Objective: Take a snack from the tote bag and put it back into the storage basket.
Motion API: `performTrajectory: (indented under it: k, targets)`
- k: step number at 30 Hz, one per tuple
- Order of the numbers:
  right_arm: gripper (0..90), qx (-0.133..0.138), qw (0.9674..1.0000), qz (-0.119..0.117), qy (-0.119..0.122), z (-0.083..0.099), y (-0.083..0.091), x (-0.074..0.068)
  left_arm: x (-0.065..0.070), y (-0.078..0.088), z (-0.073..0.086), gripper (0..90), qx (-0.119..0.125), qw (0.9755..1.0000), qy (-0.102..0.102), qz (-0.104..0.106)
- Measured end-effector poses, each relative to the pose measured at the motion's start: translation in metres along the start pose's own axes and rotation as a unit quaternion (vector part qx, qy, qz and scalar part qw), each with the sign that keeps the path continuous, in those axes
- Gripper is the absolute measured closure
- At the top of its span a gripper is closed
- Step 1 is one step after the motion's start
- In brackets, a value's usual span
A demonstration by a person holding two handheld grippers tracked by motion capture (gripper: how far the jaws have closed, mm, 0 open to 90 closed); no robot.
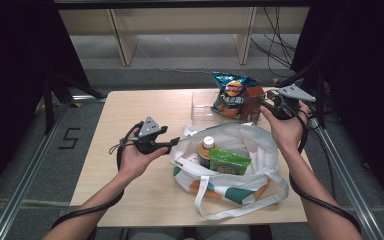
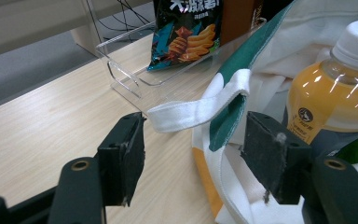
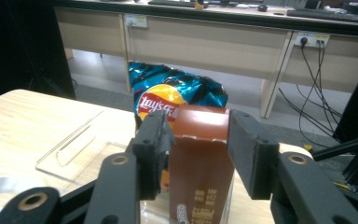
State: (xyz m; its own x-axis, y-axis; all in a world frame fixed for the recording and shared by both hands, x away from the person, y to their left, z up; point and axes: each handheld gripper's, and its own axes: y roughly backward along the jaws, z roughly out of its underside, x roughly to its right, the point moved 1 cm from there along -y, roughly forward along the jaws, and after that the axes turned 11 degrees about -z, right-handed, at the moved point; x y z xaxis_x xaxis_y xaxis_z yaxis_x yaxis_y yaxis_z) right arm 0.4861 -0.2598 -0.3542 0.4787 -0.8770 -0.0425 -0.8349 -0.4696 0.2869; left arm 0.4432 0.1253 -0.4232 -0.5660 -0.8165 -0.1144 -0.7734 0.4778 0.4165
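So the right gripper (image 3: 196, 154) is up at the far right of the table (image 1: 130, 150), and its 2 jaws sit on either side of the top of a brown carton (image 3: 200, 172). The left jaw looks pressed against the carton, the right one seems to have a sliver of gap, so I honestly can't tell if it's clamped or just around it. The carton stands upright in a clear plastic tray (image 1: 200, 112), right beside a blue bag of chips (image 1: 231, 92) (Lay's, going by the logo).

The left gripper (image 2: 191, 154) is at the left edge of a white tote bag (image 1: 250, 137) with green and orange trim, jaws spread apart, with the bag's white handle strap (image 2: 196, 109) lying between them, not pinched. Inside the bag there's an orange drink bottle (image 1: 206, 150) with a white cap, and a green packet (image 1: 229, 161) just beside it.
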Motion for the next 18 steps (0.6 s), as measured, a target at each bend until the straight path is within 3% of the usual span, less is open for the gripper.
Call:
performTrajectory:
  k: [4,5,6,10,13,18]
  targets:
    - [63.4,-0.009,0.9999,-0.011,-0.006,0.004,0.007,-0.005,0.000,0.000,0.000,37.7,0.000,1.0000,0.000,0.000]
    - [64.5,-0.006,0.9999,-0.013,0.007,0.005,0.008,-0.004,0.000,0.000,0.000,37.8,0.000,1.0000,0.000,0.000]
    - [65.2,-0.008,0.9998,-0.016,-0.004,0.007,0.010,-0.006,0.000,0.000,0.000,37.8,0.001,1.0000,0.001,0.002]
    - [68.9,-0.008,0.9997,-0.022,0.008,0.013,0.016,-0.005,0.000,0.000,0.000,37.8,0.001,1.0000,0.001,0.003]
    - [70.1,-0.012,0.9997,-0.021,-0.007,0.017,0.019,-0.006,-0.001,0.001,-0.001,37.8,0.001,1.0000,0.002,-0.001]
    - [73.0,-0.013,0.9995,-0.028,0.002,0.022,0.027,-0.006,-0.004,0.002,-0.002,37.8,0.004,1.0000,0.005,-0.004]
